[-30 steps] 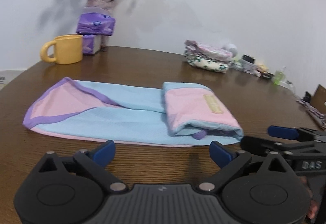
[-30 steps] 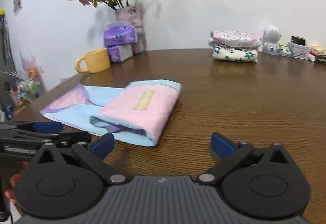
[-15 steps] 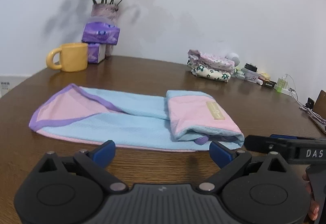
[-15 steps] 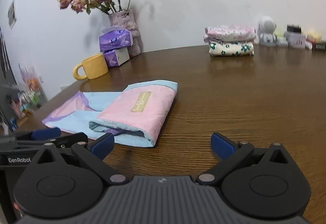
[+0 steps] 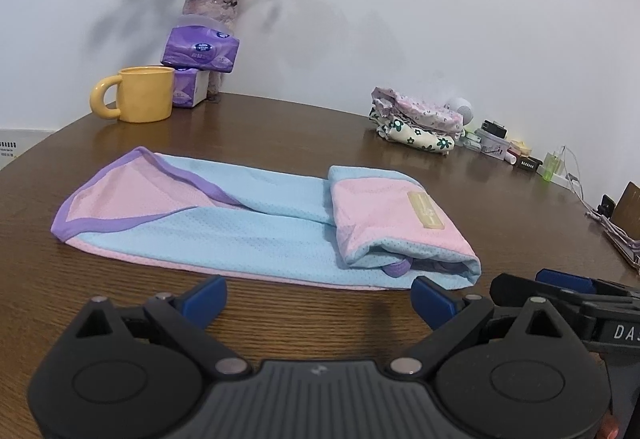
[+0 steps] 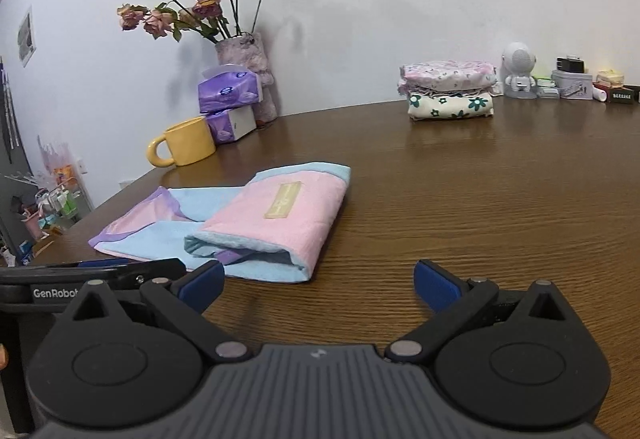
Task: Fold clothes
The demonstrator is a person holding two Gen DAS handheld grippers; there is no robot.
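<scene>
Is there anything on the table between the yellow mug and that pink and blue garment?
No. In the left wrist view, only bare wooden table separates the yellow mug from the garment.

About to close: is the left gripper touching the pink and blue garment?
Apart. The left wrist view shows bare wood between the left gripper and the pink and blue garment.

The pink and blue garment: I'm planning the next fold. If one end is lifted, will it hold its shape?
Probably not. The garment looks like thin mesh lying limp, so it should drape. Its folded end gapes open and may unroll. It likely weighs little.
</scene>
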